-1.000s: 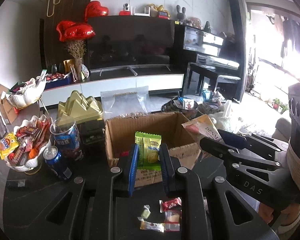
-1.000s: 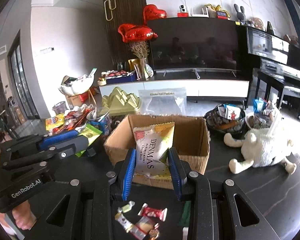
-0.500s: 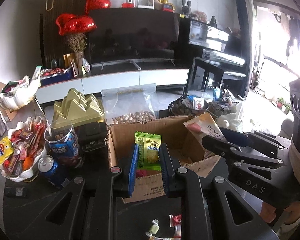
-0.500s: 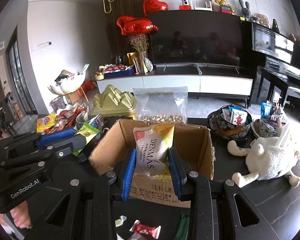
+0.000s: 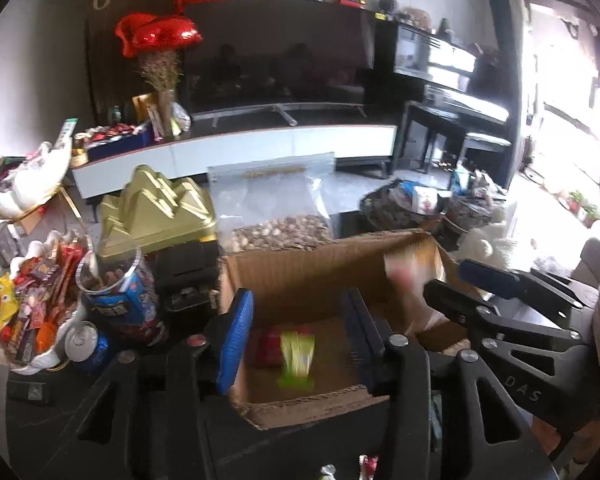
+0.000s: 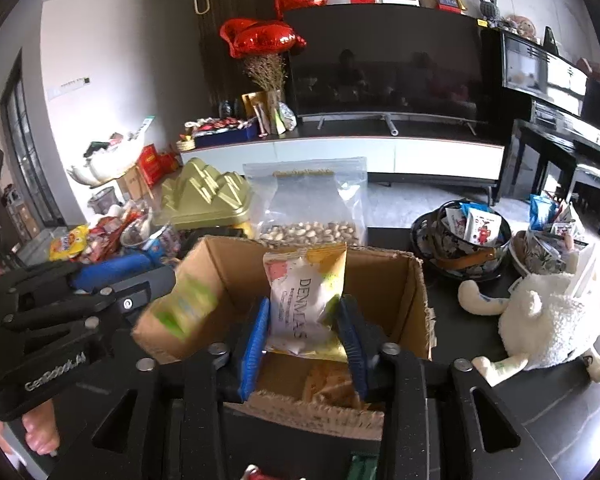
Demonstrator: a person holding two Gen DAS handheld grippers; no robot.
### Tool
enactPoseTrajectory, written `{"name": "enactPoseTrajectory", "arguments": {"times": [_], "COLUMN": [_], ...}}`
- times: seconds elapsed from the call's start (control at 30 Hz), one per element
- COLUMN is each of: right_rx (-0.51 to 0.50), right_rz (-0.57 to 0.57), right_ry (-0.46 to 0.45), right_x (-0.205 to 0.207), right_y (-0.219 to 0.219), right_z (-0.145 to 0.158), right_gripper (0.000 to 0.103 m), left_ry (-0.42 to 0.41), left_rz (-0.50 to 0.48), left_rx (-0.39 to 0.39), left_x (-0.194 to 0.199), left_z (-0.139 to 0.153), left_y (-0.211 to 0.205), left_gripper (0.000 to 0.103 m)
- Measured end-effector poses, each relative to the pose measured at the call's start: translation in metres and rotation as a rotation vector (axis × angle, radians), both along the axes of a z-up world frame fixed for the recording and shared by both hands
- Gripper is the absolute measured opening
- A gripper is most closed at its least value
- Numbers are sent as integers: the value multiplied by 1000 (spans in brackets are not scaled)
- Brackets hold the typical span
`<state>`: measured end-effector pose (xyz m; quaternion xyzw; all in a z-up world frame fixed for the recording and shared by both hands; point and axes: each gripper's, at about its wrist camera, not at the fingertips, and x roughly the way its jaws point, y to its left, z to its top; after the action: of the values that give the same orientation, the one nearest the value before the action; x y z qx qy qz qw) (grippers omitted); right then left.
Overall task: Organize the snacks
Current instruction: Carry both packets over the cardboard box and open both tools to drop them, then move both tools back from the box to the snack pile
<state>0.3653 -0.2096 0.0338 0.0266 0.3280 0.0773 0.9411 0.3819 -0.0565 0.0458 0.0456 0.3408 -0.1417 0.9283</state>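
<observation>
Two grippers over one open cardboard box (image 5: pixel 320 276) on dark table (image 6: pixel 548 424). Left gripper (image 5: pixel 296 334) spread wide, nothing between the fingers; one green snack packet (image 5: pixel 297 358) blurred, inside the box below the fingers, beside one red packet (image 5: pixel 269 347); contact with box floor could not be told. Right gripper (image 6: pixel 303 338) clamped narrow on one white DENMAS snack pouch (image 6: pixel 305 307), held upright above box interior. Same green packet seen blurred at box's left wall in right wrist view. Behind box: one clear zip bag of nuts (image 6: pixel 309 210), one gold mountain-shaped tin (image 6: pixel 208 200). Left of box: one blue drink can (image 5: pixel 87 346), one clear cup with blue label (image 5: pixel 118 286), one white dish heaped with mixed snacks (image 5: pixel 28 312), count not told. Right of box: two bowls of packets (image 6: pixel 462 240), one white plush toy (image 6: pixel 548 330). Two red heart balloons (image 6: pixel 274 26) by one dark TV (image 6: pixel 388 68). A few loose candies (image 5: pixel 364 467) at bottom edge, mostly hidden.
</observation>
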Motion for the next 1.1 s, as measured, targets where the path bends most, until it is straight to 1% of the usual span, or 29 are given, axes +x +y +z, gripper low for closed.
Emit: {"name": "enactPoseTrajectory", "arguments": {"times": [0.13,0.5,0.63,0.83,1.1], "right_rx": [1,8,8,32,26], "right_rz": [-15,11,16,21,29], "right_ry": [12,-33,-43,-42,-57], "right_x": [-6,-62,-81,-109,-141], "right_y": [-2,7,12,14,18], "right_z": [-3,10,14,11,9], "right_gripper": [46,46,46,46,46], "left_ry": [1,-22,-46,-73,-72], "left_rz": [4,-13,-26,-41,-60], "left_rx": [11,-9,-18,-19,-14], "left_x": [-12,-65,-88,-119,-149], "left_z": [0,12,15,18,14], "left_y": [4,13,17,20,23], "left_gripper": [47,47,47,47,47]}}
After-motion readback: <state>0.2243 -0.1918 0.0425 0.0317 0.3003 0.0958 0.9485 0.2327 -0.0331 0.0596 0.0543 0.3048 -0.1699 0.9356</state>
